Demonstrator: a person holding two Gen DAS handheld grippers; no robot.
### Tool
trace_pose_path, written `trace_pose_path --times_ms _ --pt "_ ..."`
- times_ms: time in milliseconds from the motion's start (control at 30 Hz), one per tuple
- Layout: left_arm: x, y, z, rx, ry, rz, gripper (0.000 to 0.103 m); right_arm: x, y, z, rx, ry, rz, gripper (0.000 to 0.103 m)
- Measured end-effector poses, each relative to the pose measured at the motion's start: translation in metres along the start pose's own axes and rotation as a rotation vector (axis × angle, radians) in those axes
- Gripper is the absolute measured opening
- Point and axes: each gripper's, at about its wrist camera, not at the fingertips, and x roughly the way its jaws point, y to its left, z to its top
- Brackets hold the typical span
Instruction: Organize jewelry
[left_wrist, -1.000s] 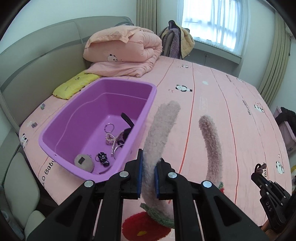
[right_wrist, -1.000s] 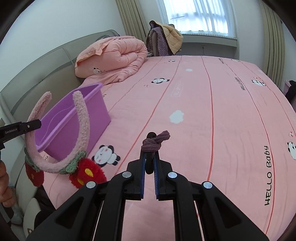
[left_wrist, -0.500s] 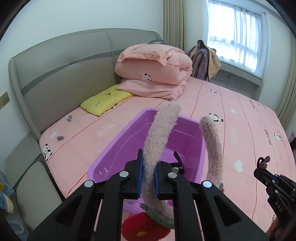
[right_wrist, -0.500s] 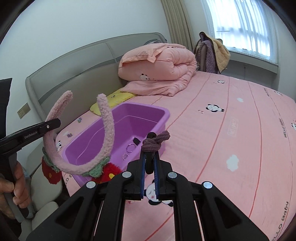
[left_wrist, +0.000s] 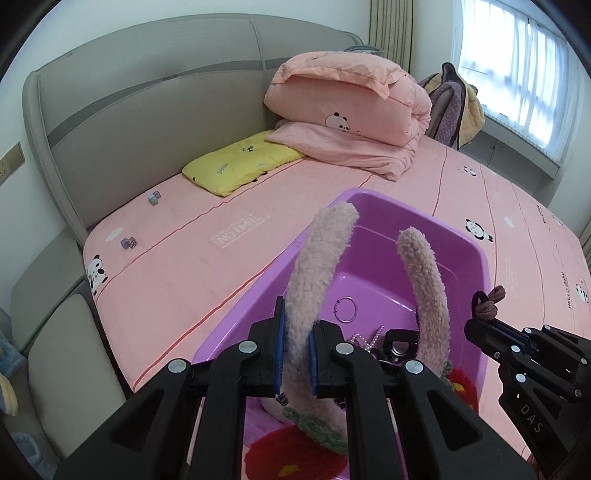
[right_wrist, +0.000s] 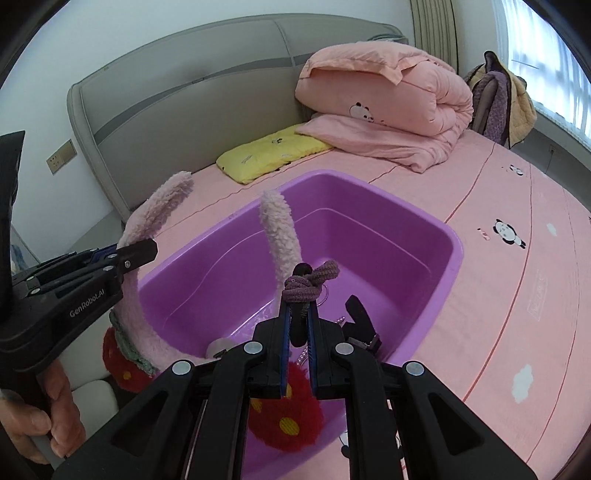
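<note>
- My left fingers (left_wrist: 296, 356) are clenched on one arm of the fluffy pink headband (left_wrist: 317, 280), which stands up over the near end of the purple tub (left_wrist: 476, 254).
- My right fingers (right_wrist: 297, 332) are clenched on a knotted mauve hair tie (right_wrist: 308, 286), held above the tub's near side.
- The left view looks into the tub between the headband's two arms: a thin metal ring (left_wrist: 345, 309) lies on the tub floor, with a sparkly piece (left_wrist: 364, 339) and a black clip (left_wrist: 399, 341) nearer the tub's near wall.
- Only the right view shows the headband's whole curve, with its red flowers (right_wrist: 286, 410) and green trim (right_wrist: 127, 341) hanging at the tub's near rim.
- It also shows my bare hand (right_wrist: 40, 417) on the left gripper's handle.
- The tub sits on the pink bed (right_wrist: 517, 295); a yellow pillow (left_wrist: 240, 162) and a folded pink duvet (left_wrist: 351, 99) lie beyond the tub, by the headboard.
</note>
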Motion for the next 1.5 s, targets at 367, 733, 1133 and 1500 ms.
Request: trace_pose_path --times_ms 367,733,1133,1500 --pt "0.024 0.011 -0.007 -0.033 0.045 0.046 0.075 0.029 -0.006 0.006 0.043 0.057 -0.045 0.069" --pt "0.017 0.020 -0.006 -0.079 0.059 0.067 0.094 0.012 -0.019 -0.004 0.088 0.044 -0.060 0.069" --pt "-0.004 0.018 -0.008 -0.083 0.036 0.072 0.095 -0.010 -0.006 -0.024 0.003 0.019 -0.112 0.069" --pt "-0.017 0.017 -0.013 -0.078 0.031 0.081 0.095 -0.026 -0.002 -0.036 -0.002 0.004 -0.117 0.069"
